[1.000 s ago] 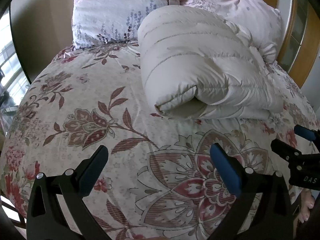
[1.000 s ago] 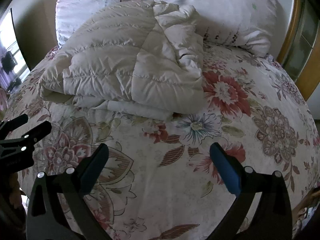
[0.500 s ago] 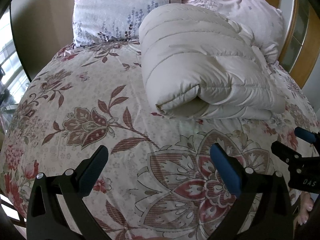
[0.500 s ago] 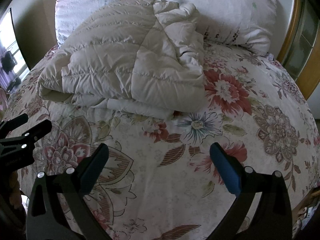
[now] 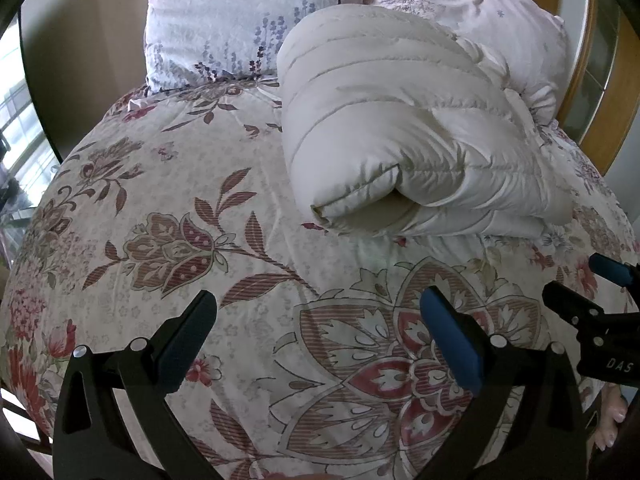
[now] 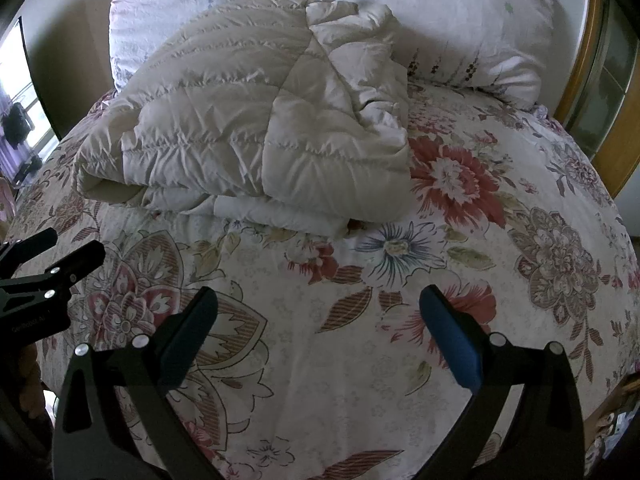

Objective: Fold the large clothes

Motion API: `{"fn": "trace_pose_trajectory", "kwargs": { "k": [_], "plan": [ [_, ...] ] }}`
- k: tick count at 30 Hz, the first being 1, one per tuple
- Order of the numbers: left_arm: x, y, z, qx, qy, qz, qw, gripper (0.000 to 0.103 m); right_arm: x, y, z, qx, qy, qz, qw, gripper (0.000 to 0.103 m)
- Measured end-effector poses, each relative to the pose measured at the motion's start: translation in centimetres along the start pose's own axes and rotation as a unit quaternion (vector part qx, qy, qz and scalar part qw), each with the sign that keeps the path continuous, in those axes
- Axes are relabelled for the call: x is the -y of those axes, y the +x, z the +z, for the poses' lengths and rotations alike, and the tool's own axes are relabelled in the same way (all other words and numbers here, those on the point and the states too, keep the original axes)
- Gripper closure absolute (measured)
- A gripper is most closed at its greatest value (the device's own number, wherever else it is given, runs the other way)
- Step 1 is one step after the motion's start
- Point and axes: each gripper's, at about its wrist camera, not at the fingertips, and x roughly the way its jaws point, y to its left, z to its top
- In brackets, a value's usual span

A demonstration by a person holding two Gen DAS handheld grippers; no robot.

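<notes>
A cream quilted puffer garment (image 5: 404, 128), folded into a thick padded bundle, lies on the floral-patterned bedspread (image 5: 192, 240), and everything else is placed from it. Its far end rests against the two pale printed pillows (image 5: 240, 20) at the head of the bed. Its open rolled edge faces the near side, with a flatter layer showing beneath the bundle in the right wrist view (image 6: 256, 120).

The left gripper (image 5: 318, 330) hangs above the bedspread, nearer the foot of the bed than the garment and well apart from it, pointing forward toward it. Its black fingers with blue pads (image 5: 450, 340) are spread wide and hold nothing. The right gripper (image 6: 318, 330) hangs likewise on the near side of the garment, off its right corner, jaws wide and empty. Each gripper shows at the edge of the other's view. Bare toes, probably the person's foot (image 5: 610, 416), appear at the lower right, partly hidden by the right gripper.
</notes>
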Motion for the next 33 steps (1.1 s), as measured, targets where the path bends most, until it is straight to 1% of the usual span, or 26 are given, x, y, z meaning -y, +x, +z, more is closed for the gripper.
{"fn": "trace_pose_trajectory", "kwargs": {
  "k": [33],
  "plan": [
    [-0.16, 0.17, -0.1, -0.004, -0.002, -0.002, 1.0, 0.001, -0.42, 0.26, -0.03, -0.006, -0.006, 0.007, 1.0, 0.002]
  ]
}}
